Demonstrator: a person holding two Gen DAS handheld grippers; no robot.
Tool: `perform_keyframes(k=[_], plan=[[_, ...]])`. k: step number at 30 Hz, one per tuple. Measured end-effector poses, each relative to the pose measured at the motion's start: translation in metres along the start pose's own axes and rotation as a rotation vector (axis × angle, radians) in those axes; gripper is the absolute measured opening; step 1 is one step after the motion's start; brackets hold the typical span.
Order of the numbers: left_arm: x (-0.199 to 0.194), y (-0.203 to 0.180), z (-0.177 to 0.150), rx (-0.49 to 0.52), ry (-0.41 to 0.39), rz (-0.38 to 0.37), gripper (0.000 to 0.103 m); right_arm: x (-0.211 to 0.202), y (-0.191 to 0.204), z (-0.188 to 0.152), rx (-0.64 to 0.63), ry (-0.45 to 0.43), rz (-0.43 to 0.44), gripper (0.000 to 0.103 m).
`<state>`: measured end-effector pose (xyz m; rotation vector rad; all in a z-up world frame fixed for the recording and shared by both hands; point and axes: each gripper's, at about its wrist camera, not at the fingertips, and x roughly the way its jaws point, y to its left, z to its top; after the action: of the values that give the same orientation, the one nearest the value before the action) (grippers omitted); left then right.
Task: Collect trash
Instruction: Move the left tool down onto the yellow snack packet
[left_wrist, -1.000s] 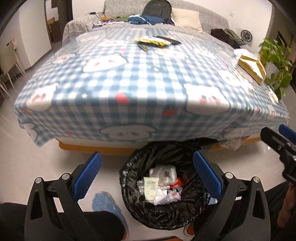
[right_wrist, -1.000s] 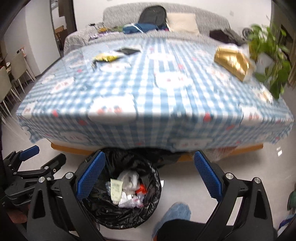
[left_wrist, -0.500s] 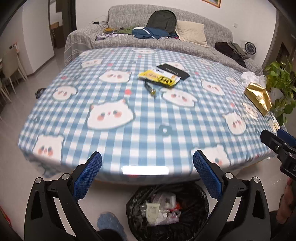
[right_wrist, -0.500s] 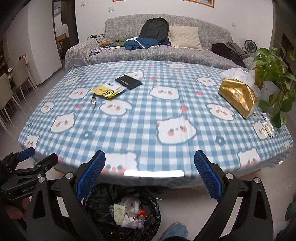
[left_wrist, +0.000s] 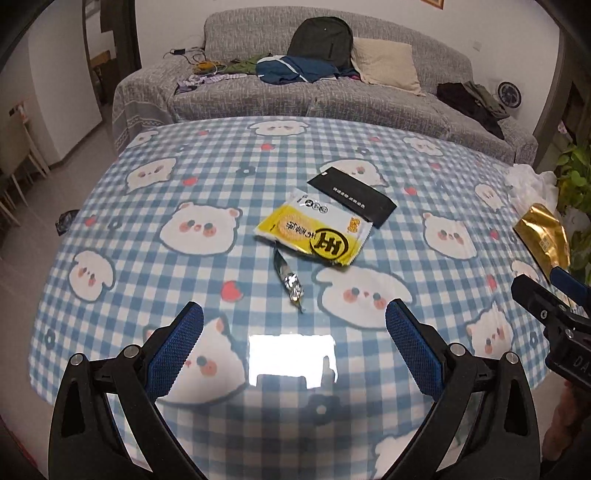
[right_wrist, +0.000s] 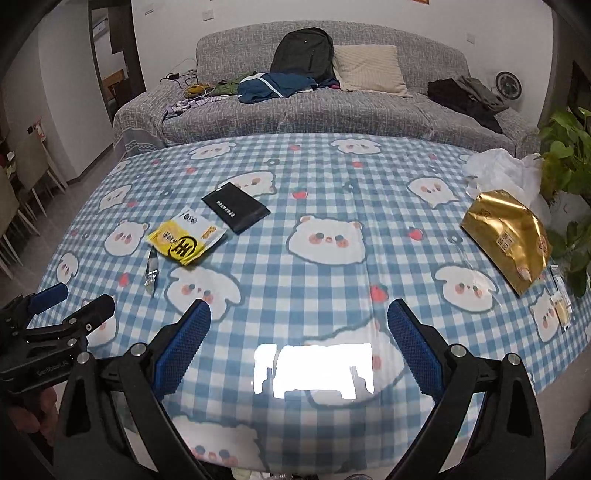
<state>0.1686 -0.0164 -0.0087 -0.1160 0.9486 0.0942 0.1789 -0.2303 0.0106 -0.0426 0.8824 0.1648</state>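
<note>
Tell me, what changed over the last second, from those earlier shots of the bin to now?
Both grippers rose from the black-bagged bin on the floor, now out of sight, to over the blue checked tablecloth. The left gripper and right gripper were open throughout, holding nothing. The yellow snack wrapper, black flat packet, silver foil scrap and gold foil bag lie unmoved.

Left tool (left_wrist: 294, 319) spread wide and empty, right tool (right_wrist: 299, 319) likewise

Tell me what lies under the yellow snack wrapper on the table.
The yellow snack wrapper lies on the checked tablecloth, its far edge at or over the black packet's corner. Anything beneath it is hidden.
</note>
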Motion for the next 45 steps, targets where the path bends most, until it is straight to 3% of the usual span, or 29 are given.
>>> perform_keyframes(k=[11,32,39,41,45], plan=[[0.074,-0.006,0.06,-0.106,0.064,0.032,0.097,0.061,-0.018,0.038,0.032,0.028,0.008,0.093],[0.149,-0.025,0.08,-0.141,0.144,0.111,0.095,0.131,-0.039,0.049,0.033,0.057,0.047,0.093],[0.148,-0.022,0.071,-0.102,0.147,0.144,0.068,0.138,-0.037,0.053,0.027,0.055,0.049,0.093],[0.144,-0.016,0.069,-0.1,0.142,0.147,0.055,0.139,-0.036,0.054,0.025,0.057,0.045,0.093],[0.139,0.0,0.069,-0.094,0.134,0.136,0.017,0.137,-0.031,0.055,0.02,0.054,0.037,0.093]])
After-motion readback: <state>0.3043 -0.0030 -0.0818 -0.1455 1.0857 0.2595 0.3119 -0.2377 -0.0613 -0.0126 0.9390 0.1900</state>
